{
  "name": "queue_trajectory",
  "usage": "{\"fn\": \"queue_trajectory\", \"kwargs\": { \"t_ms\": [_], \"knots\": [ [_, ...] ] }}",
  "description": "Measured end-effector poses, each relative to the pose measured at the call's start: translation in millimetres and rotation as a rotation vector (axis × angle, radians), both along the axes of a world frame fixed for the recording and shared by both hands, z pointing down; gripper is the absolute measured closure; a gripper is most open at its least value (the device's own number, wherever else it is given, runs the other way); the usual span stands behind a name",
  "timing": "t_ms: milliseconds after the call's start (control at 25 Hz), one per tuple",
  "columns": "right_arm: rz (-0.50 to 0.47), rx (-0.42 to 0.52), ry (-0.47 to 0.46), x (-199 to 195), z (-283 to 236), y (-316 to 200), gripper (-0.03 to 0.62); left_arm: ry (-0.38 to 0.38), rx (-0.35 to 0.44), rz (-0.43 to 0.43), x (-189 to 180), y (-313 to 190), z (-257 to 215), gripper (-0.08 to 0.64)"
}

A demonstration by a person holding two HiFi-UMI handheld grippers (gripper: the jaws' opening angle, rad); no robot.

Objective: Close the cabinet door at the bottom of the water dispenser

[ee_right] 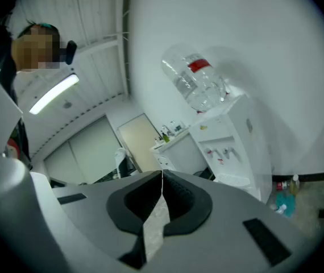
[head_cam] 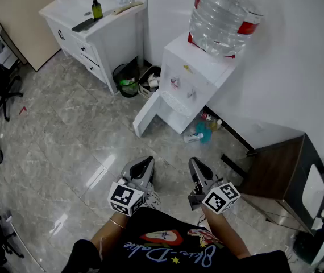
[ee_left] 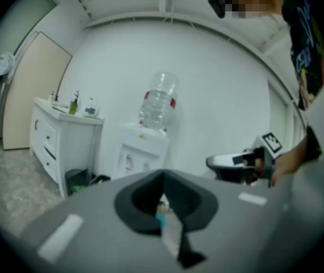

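Shows cabinet door (head_cam: 148,114) swung open leftward at water dispenser (head_cam: 196,78) base | holds left hand-held gripper (head_cam: 146,162) and right hand-held gripper (head_cam: 196,164) closed, empty, well short of it | probably suits a push, needing no grasp

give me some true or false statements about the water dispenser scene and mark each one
1. The cabinet door at the bottom of the water dispenser is shut. False: it stands swung open.
2. The left gripper and right gripper are both shut and empty. True.
3. The right gripper touches the door. False: both grippers are near the person, apart from it.
4. A large bottle sits on top of the dispenser. True.
5. The black bin stands on the white desk. False: it is on the floor beside it.
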State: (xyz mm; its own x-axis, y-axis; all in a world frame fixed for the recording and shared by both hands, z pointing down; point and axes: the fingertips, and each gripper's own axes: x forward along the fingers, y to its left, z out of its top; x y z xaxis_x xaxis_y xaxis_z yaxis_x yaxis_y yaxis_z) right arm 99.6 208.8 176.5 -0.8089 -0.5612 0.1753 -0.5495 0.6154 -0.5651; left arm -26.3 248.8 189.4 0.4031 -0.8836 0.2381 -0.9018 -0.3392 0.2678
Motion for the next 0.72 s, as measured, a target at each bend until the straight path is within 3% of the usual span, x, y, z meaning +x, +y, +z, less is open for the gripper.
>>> {"fn": "queue_trajectory", "kwargs": {
  "t_ms": [120, 240, 440, 600, 720],
  "knots": [
    [0.039, 0.001, 0.058, -35.5, 21.5, -60.1, 0.575, -0.027, -0.023, 0.052, -32.1, -53.4, 19.5, 0.563],
    [0.051, 0.003, 0.112, -67.9, 54.4, -114.2, 0.575, -0.059, -0.034, 0.052, -63.9, -108.8, 52.0, 0.562],
    [0.014, -0.045, 0.180, -101.5, 134.9, -151.7, 0.575, 0.076, -0.139, -0.101, -102.4, -149.6, 131.5, 0.562],
    [0.013, -0.076, 0.204, -116.2, 198.1, -182.5, 0.575, 0.068, -0.208, -0.173, -128.5, -183.0, 209.9, 0.562],
    [0.002, -0.117, 0.228, -127.8, 236.9, -180.9, 0.575, 0.003, -0.276, -0.170, -155.1, -195.6, 272.0, 0.562]
  ]
}}
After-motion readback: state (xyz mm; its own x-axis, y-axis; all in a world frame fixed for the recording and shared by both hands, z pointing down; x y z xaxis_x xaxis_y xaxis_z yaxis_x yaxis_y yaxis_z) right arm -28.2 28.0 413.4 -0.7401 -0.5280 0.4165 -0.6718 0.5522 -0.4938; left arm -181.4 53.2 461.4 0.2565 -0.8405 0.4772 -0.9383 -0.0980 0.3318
